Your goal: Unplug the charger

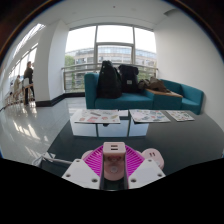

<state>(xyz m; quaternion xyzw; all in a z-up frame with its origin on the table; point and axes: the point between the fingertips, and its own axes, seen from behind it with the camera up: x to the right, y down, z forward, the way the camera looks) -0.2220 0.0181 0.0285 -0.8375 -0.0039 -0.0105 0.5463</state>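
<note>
A pale pink charger block (113, 152) with two slots in its top end sits between my gripper's (113, 168) magenta pads (93, 160). Both pads press against its sides, so the gripper is shut on it. The charger's lower part is hidden between the fingers. A small round pink-and-white piece (152, 156) lies just right of the fingers on the dark glossy table (60, 145). A thin white cable (42, 158) runs over the table to the left of the fingers. No socket shows.
Beyond the fingers, magazines (98, 118) lie spread on the table. Farther back stands a teal sofa (190, 97) with dark bags (110, 80) on it, before large windows (113, 45). A person (28, 80) stands far off to the left.
</note>
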